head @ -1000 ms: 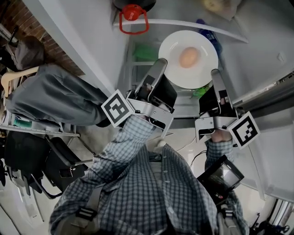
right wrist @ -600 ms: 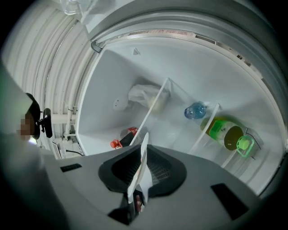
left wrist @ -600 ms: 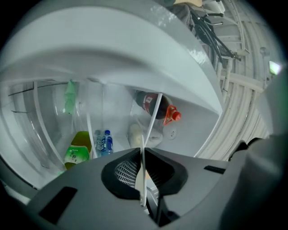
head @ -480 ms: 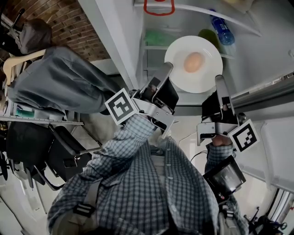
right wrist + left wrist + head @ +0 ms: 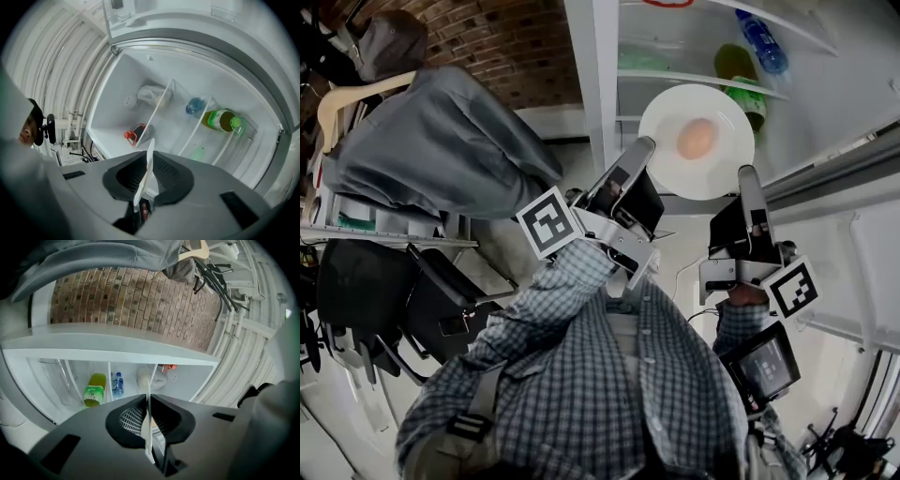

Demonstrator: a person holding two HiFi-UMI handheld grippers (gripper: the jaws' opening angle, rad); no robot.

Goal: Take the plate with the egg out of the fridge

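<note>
1. Jaws of the left gripper (image 5: pixel 148 404) are closed to a thin slit and pinch the rim of the white plate (image 5: pixel 148 427), which runs edge-on between them.
2. Jaws of the right gripper (image 5: pixel 149 161) are nearly together in the same way, clamped on the opposite rim of that plate (image 5: pixel 144 183).
3. From the head view, the plate (image 5: pixel 670 173) bridges the gap between the 2 grippers. The egg (image 5: pixel 697 138) lies loose near its middle, just beyond both sets of tips.
4. Further past the tips stands the open fridge (image 5: pixel 598 84), its shelves holding a green bottle (image 5: pixel 736 70) and a blue-capped bottle (image 5: pixel 761 39). The plate seems to be in front of the shelf edge, so the removal looks close to done.
5. Biggest risk: the egg is round and nothing holds it. If 1 gripper rises above the other, or the pull is jerky, the plate tilts and the egg could roll off.
6. Second risk: each pinch holds only a thin strip of rim. If the 2 grippers drift apart or twist against each other, the rim could slip out of 1 pinch and the plate would drop.
</note>
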